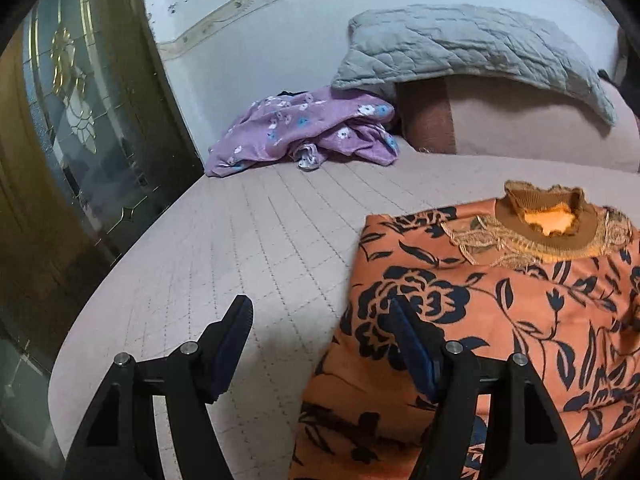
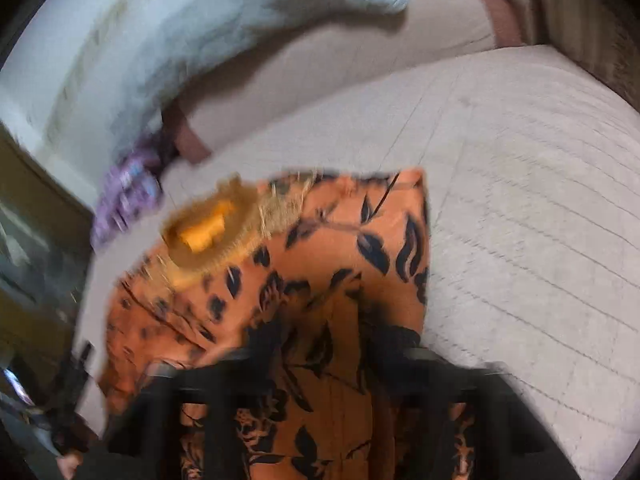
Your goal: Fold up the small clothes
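The quilted bed (image 1: 248,240) fills most of both views, with a grey pillow (image 1: 460,44) propped at about twelve o'clock against the wall. At ten o'clock from the bed's middle, a crumpled purple floral garment (image 1: 304,128) lies near the pillow's corner, apparently unfolded and waiting its turn.

The orange top (image 1: 500,320) with the dark flower print lies flat on the bed, collar toward twelve o'clock, its long sides looking already turned in to a narrow panel. So the step in hand seems to be the lengthwise fold of this piece.

The left gripper (image 1: 322,320) hovers at the top's nine o'clock edge, jaws spread wide and holding nothing, one finger over bare quilt and the other over cloth. The right gripper (image 2: 320,360) is over the hem end at six o'clock; the view is badly blurred, so I cannot tell whether it is clenched on the fabric.

Next, both tongs probably need to pinch the hem corners and carry them toward the collar.
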The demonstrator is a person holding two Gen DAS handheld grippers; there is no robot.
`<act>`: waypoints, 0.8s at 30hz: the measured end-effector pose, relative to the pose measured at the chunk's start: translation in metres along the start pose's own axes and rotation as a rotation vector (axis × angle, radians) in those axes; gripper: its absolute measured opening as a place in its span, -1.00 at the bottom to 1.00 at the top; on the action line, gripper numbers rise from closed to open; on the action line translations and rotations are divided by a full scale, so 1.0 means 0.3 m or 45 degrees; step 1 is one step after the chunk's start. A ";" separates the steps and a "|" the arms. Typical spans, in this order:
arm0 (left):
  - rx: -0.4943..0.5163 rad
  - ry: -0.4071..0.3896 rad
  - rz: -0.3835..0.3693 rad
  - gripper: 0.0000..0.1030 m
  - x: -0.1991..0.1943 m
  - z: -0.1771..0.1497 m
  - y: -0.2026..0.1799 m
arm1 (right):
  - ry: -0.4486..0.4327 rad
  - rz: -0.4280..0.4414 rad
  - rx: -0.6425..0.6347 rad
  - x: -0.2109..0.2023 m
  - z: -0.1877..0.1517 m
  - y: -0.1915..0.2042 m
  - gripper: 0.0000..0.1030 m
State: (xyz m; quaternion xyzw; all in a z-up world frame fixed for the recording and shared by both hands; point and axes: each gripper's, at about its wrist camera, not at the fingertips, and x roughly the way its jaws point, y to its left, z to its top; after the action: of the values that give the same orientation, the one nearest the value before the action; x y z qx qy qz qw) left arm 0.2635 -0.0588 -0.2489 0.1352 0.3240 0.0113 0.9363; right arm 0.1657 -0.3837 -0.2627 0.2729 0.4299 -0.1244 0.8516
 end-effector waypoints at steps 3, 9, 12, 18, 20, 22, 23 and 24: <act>-0.005 -0.006 0.000 0.39 -0.001 0.002 -0.004 | -0.054 -0.035 -0.112 -0.048 -0.011 0.071 -0.78; 0.030 -0.044 -0.010 0.39 -0.017 -0.004 -0.036 | -0.405 0.005 -0.080 -0.273 0.035 0.082 -0.79; 0.100 0.012 -0.014 0.39 0.013 -0.022 -0.079 | -0.362 -0.032 -0.037 -0.201 0.058 0.013 -0.73; 0.129 0.068 -0.028 0.39 0.038 -0.033 -0.093 | -0.090 0.003 0.250 -0.026 0.002 -0.187 -0.69; 0.104 0.040 -0.045 0.39 0.027 -0.027 -0.084 | -0.196 0.012 0.236 -0.105 0.023 -0.179 -0.69; 0.091 0.017 -0.064 0.39 0.014 -0.024 -0.080 | -0.334 -0.016 0.175 -0.186 0.026 -0.152 -0.69; 0.084 0.001 -0.073 0.39 0.006 -0.022 -0.078 | -0.393 -0.022 0.154 -0.225 0.021 -0.140 -0.69; 0.079 -0.014 -0.084 0.39 -0.003 -0.020 -0.079 | -0.420 -0.012 0.145 -0.247 0.018 -0.130 -0.68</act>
State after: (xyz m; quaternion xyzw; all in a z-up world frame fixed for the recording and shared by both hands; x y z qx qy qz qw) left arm 0.2576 -0.0801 -0.2591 0.1532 0.3234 -0.0304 0.9333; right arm 0.1076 -0.4205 -0.2148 0.2944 0.2781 -0.1957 0.8932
